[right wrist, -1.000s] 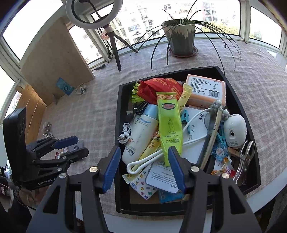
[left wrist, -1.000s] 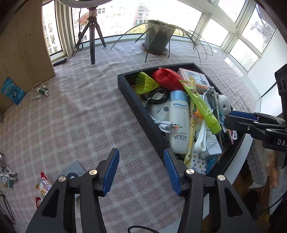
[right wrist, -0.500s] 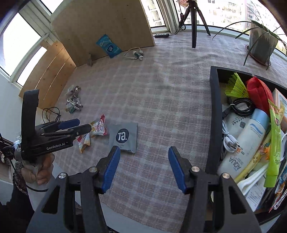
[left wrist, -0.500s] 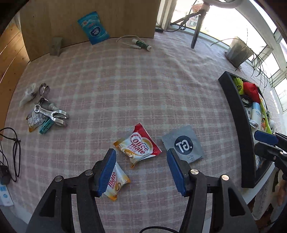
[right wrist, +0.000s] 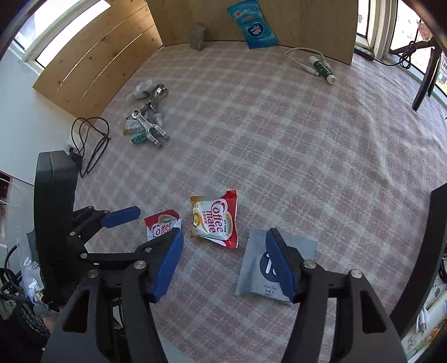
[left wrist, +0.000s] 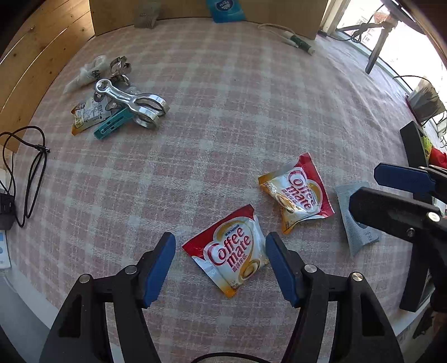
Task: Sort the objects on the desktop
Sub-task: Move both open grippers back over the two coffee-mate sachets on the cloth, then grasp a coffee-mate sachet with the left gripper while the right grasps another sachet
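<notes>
My left gripper [left wrist: 220, 265] points down at the checked cloth, jaws opening. A red and white Coffee mate sachet [left wrist: 232, 248] lies flat between its blue fingers [left wrist: 160, 265], and the pads do not touch it. A second, crumpled Coffee mate sachet [left wrist: 297, 192] lies just to its right. Further right is a grey packet [left wrist: 354, 223] with a dark round logo. My right gripper [right wrist: 225, 259] hangs above the cloth, jaws opening, nothing between them. Its right finger covers part of the grey packet [right wrist: 304, 251], with the crumpled sachet [right wrist: 215, 220] just ahead.
A pile of metal clips [left wrist: 131, 103], with a teal peg and a small sachet, lies at the far left. A black cable [left wrist: 30, 167] hangs off the left edge. A blue tissue pack [right wrist: 252, 25] leans on the wooden board. The black tray's wall [right wrist: 435, 223] stands at the right.
Both views swung away from the full black tray to the left part of the table. Both grippers sank toward the sachets and the grey packet, and their jaws spread wider.
</notes>
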A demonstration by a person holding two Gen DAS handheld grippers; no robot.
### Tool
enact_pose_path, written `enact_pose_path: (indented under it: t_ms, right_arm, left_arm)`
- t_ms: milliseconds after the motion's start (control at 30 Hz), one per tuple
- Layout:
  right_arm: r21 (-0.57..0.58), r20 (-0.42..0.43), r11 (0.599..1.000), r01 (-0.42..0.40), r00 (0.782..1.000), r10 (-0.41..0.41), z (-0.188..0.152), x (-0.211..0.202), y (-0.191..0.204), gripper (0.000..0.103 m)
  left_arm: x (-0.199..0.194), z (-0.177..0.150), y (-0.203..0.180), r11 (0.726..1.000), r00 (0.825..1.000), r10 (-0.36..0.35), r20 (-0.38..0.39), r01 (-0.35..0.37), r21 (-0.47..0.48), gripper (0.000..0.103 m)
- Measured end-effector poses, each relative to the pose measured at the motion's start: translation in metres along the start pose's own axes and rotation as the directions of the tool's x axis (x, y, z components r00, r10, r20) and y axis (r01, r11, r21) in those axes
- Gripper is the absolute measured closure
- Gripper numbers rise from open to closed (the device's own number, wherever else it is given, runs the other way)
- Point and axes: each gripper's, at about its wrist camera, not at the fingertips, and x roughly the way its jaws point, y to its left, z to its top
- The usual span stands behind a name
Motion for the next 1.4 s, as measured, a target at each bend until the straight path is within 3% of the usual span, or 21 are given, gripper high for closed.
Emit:
enact_pose_path:
  t_ms: [300, 533, 633, 733, 767, 933, 1000, 1100, 1133, 1167, 1400]
  right_arm:
    - [-0.034, -0.115, 0.999, 0.039, 0.992, -0.043, 0.018, 0.049, 0.021, 0.041]
    - [-0.073, -0.179, 0.996, 0.060, 0.981, -0.072, 0.016, 0.069, 0.027, 0.040]
    - [-0.121, -0.168, 0.989, 0.080, 0.981, -0.100, 0.013, 0.070, 0.031, 0.040]
    - [-0.158, -0.157, 0.982, 0.101, 0.980, -0.126, 0.011, 0.068, 0.032, 0.048]
    - [-0.179, -0.153, 0.976, 0.121, 0.977, -0.150, 0.010, 0.068, 0.032, 0.055]
    - [-0.201, -0.140, 0.972, 0.124, 0.978, -0.153, 0.007, 0.065, 0.029, 0.058]
    - [-0.196, -0.130, 0.972, 0.127, 0.979, -0.154, 0.007, 0.063, 0.026, 0.060]
    - [-0.192, -0.123, 0.974, 0.117, 0.982, -0.142, 0.005, 0.061, 0.026, 0.067]
    - [-0.191, -0.122, 0.974, 0.118, 0.982, -0.143, 0.005, 0.061, 0.025, 0.067]
    - [-0.196, -0.122, 0.973, 0.122, 0.982, -0.147, 0.005, 0.060, 0.025, 0.068]
    - [-0.159, -0.098, 0.982, 0.105, 0.988, -0.121, 0.002, 0.049, 0.017, 0.070]
  left_arm:
    - [0.007, -0.016, 0.023, 0.998, 0.999, 0.042, 0.019, -0.042, -0.036, 0.038]
    - [0.003, -0.027, 0.037, 0.998, 1.000, -0.025, 0.011, 0.025, -0.054, 0.038]
    - [0.001, -0.036, 0.039, 0.998, 0.999, -0.035, 0.011, 0.036, -0.049, 0.038]
    - [0.002, -0.050, 0.033, 1.000, 1.000, -0.021, 0.010, 0.021, -0.004, 0.032]
    - [0.001, -0.054, 0.032, 1.000, 0.999, -0.031, 0.009, 0.031, 0.000, 0.030]
    - [0.000, -0.068, 0.032, 1.000, 1.000, -0.019, 0.008, 0.019, 0.005, 0.029]
    - [0.000, -0.073, 0.032, 1.000, 1.000, 0.015, 0.025, -0.016, 0.020, 0.031]
    - [-0.003, -0.078, 0.033, 0.999, 0.998, 0.028, 0.053, -0.029, 0.013, 0.045]
    - [-0.005, -0.078, 0.035, 1.000, 0.998, 0.029, 0.060, -0.030, 0.004, 0.059]
    - [-0.006, -0.079, 0.038, 1.000, 0.998, 0.026, 0.060, -0.025, -0.007, 0.066]
    - [-0.012, -0.082, 0.061, 0.995, 0.998, -0.012, 0.056, 0.017, -0.095, 0.072]
